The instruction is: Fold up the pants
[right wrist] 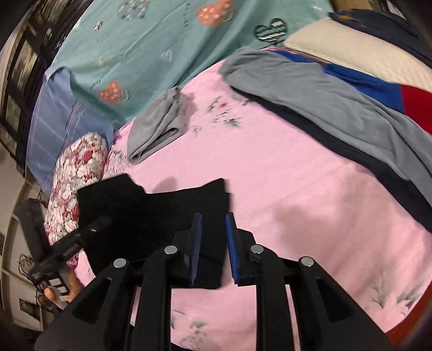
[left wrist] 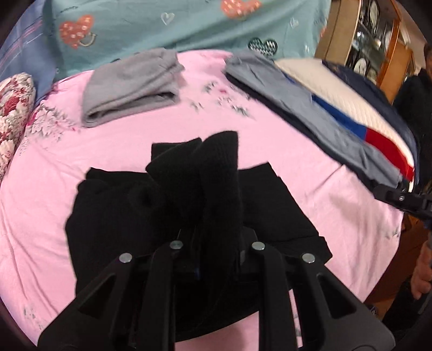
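Observation:
The black pants (left wrist: 113, 216) lie partly folded on the pink bed sheet (left wrist: 270, 140). My left gripper (left wrist: 208, 232) is shut on a bunched end of the black pants and holds it raised above the rest of the cloth. In the right wrist view the black pants (right wrist: 162, 216) lie at lower left. My right gripper (right wrist: 213, 237) is open, its blue pads on either side of the pants' right edge, with nothing pinched. The left gripper's body (right wrist: 70, 248) shows at the far left there.
Folded grey pants (left wrist: 132, 86) lie at the back of the bed. A pile of grey, navy, blue and red clothes (left wrist: 337, 118) runs along the right. A teal heart-print pillow (left wrist: 175, 24) and a floral cushion (left wrist: 13, 118) lie behind and left.

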`<move>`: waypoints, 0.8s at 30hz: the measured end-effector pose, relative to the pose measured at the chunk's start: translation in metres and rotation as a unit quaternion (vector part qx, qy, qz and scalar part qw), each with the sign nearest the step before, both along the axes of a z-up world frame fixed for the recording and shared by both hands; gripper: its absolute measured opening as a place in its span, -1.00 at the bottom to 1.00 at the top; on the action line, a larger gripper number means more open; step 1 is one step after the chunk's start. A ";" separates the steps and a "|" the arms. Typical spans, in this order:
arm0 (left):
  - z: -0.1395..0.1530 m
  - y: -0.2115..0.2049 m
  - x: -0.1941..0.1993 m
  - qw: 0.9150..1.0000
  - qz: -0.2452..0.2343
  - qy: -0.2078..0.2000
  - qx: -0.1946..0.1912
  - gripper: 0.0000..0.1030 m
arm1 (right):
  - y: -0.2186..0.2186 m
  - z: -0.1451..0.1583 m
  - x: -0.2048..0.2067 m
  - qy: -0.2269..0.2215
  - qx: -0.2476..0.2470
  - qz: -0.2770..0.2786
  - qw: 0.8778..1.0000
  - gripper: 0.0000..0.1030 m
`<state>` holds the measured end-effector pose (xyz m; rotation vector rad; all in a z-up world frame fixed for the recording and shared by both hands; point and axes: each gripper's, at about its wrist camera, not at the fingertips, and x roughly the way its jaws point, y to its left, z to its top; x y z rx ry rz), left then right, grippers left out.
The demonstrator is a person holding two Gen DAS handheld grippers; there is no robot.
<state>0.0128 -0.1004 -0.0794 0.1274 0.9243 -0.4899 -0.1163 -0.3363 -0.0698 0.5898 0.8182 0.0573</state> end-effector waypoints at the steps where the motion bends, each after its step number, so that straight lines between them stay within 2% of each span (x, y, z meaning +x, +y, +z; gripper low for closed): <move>1: -0.005 -0.006 0.000 1.000 0.000 0.003 0.006 -0.68 | -0.007 -0.004 -0.005 0.000 0.005 -0.003 1.000 -0.60; 5: -0.015 -0.020 0.000 1.000 0.005 0.009 0.020 -0.68 | -0.025 -0.018 -0.013 0.005 0.027 0.002 1.000 -0.60; 10: -0.006 -0.033 -0.005 1.000 -0.013 -0.001 0.019 -0.66 | -0.013 -0.029 -0.004 0.009 0.045 0.013 0.999 -0.60; 12: -0.012 -0.040 -0.002 0.999 -0.028 0.015 0.020 -0.06 | -0.011 -0.033 -0.003 0.012 0.051 0.017 0.998 -0.60; 13: -0.014 -0.045 0.000 0.999 -0.040 0.027 0.016 0.64 | -0.010 -0.034 -0.003 0.013 0.052 0.018 0.998 -0.60; 14: -0.020 -0.050 0.002 0.998 -0.054 0.040 0.014 0.83 | -0.009 -0.036 -0.003 0.015 0.053 0.019 0.998 -0.60; 17: -0.029 -0.059 0.000 0.994 -0.086 0.070 0.010 0.83 | -0.008 -0.040 -0.003 0.022 0.052 0.021 0.998 -0.60; 20: -0.018 -0.057 -0.011 0.993 -0.105 0.060 -0.010 0.83 | -0.006 -0.040 -0.002 0.029 0.045 0.019 0.998 -0.60; 24: 0.006 -0.032 -0.022 0.990 -0.116 0.055 -0.067 0.83 | -0.001 -0.033 0.002 0.034 0.030 0.016 0.999 -0.52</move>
